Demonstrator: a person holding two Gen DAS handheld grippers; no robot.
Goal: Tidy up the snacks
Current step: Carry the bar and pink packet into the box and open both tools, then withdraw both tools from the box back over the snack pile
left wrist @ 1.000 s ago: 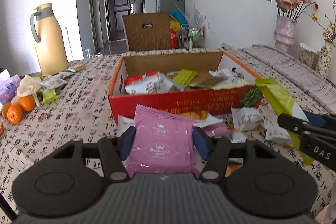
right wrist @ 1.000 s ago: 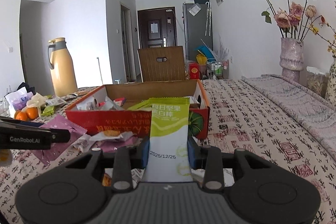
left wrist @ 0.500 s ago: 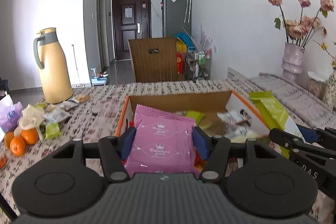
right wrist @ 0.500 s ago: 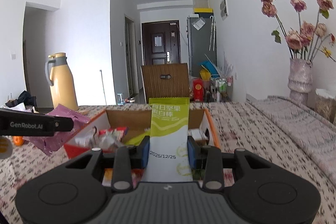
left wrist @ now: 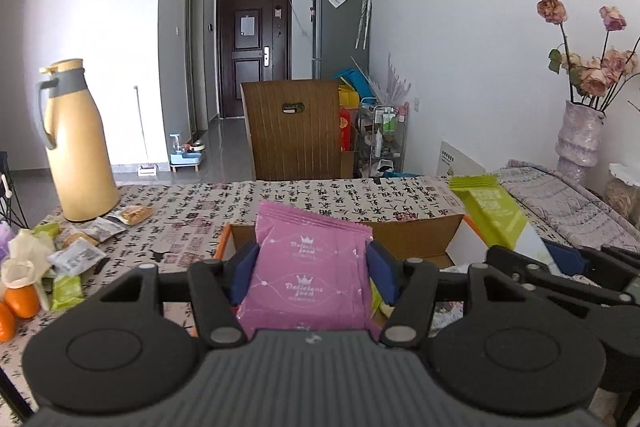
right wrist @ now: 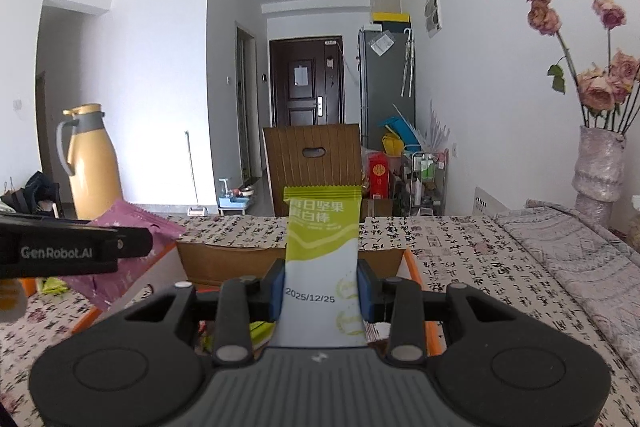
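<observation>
Showing as matte black plastic on both tools, left tongs (left wrist: pixel 312 269) and right tongs (right wrist: pixel 320 291) alike. Spreading across the bottom of each wrist view as a ribbed dark-grey housing with a small pale logo at its centre. Flanking that housing with two round black discs. Carrying silver screw heads at the linkage pivots. Ending in blue pads (left wrist: pixel 242 273) on the inner faces. Bearing white "GenRobot.AI" lettering along the left tool's side in the right wrist view.

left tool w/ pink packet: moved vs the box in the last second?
Yes. The left tool with the pink packet has gone forward and up: it was short of the cardboard box, now over it.
</observation>
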